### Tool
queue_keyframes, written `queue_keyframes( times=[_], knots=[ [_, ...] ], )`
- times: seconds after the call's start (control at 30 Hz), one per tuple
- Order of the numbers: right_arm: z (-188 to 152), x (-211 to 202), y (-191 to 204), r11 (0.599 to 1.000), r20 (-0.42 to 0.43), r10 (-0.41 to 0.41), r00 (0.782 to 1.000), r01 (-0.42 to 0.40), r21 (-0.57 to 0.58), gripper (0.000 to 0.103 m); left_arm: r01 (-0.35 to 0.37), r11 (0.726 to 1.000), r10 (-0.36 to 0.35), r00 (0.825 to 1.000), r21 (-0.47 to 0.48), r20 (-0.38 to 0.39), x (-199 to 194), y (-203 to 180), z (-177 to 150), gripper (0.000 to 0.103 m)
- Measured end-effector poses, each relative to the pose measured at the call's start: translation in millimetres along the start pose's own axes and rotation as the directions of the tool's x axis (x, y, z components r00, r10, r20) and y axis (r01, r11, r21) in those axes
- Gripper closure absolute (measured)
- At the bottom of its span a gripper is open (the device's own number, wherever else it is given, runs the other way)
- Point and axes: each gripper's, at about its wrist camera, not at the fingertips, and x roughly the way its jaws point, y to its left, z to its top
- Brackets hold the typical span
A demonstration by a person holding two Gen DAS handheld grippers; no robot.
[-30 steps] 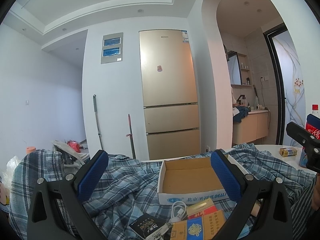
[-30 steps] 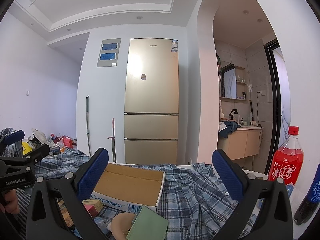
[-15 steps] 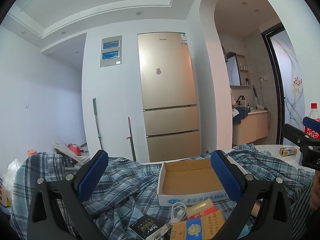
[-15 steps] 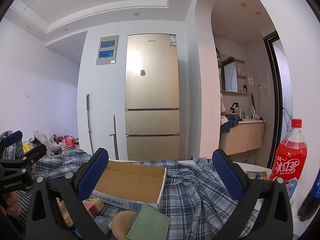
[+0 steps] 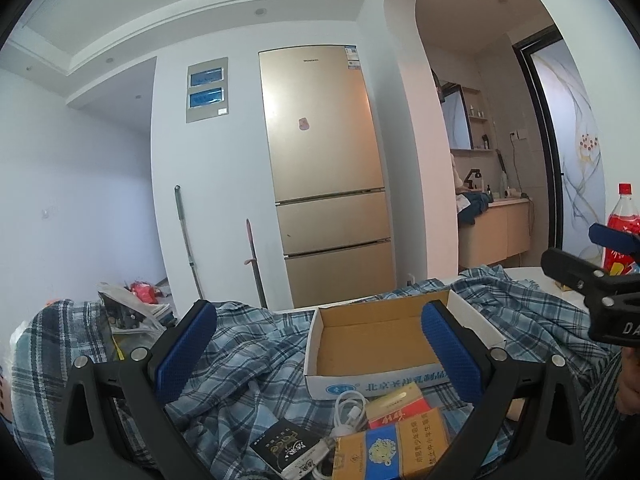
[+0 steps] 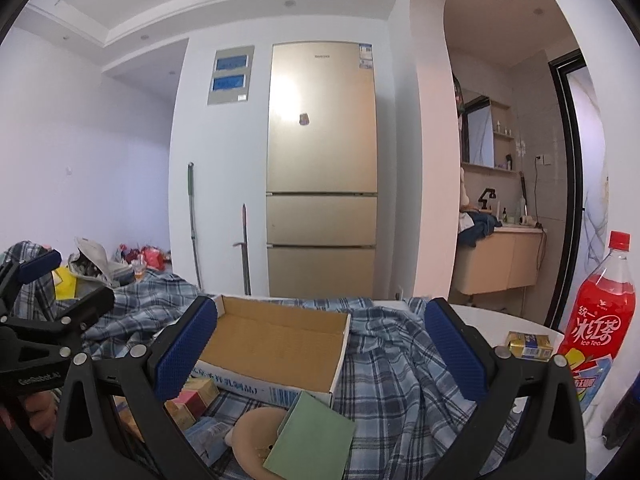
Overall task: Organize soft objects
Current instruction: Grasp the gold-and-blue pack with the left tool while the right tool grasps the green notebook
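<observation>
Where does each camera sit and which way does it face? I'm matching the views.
Left wrist: on the left gripper, facing the cardboard box and fridge; right gripper at right edge.
Right wrist: on the right gripper, same heading; left gripper at left edge.
Shared: box, plaid cloth, fridge, red bottle.

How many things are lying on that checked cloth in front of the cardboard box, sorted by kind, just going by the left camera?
Card packets: 3, black, red, yellow-and-blue
White cables: 1
Cardboard box: 1, with nothing showing inside
Total: 5 on the checked cloth
</observation>
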Motion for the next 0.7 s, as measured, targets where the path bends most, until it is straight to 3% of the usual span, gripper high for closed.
queue_keyframes(
  times=[0.23, 0.37, 0.47, 0.63, 0.7],
  knots=[
    [-2.4, 1.5, 2.5, 1.0, -0.017, -0.017, 1.0, 0.017, -0.013, 0.0, 0.054, 0.996, -0.058, 0.997, -0.064, -0.051, 10.8, 12.2, -1.7, 0.0],
    [-1.3, -5.6, 6.2, 0.995, 0.018, -0.09, 0.996, 0.091, -0.033, 0.0, 0.061, 0.994, -0.063, 0.998, -0.086, -0.022, 3.4, 18.7, -0.5, 0.0],
    [0.2, -12.1, 7.5, 0.997, 0.046, -0.072, 0.996, 0.074, -0.032, 0.0, 0.078, 0.994, -0.08, 0.997, -0.071, -0.017, -1.1, 18.2, 5.5, 0.0],
    [9.2, -26.1, 0.4, 0.998, 0.102, -0.068, 0.992, 0.069, -0.003, 0.0, 0.103, 0.992, -0.108, 0.992, -0.073, -0.066, -7.4, 17.2, 24.4, 0.002],
    [13.8, -26.9, -3.8, 0.999, 0.092, -0.048, 0.995, 0.048, 0.007, 0.0, 0.088, 0.995, -0.095, 0.986, -0.052, -0.138, -2.6, 14.6, 31.5, 0.002]
  ],
)
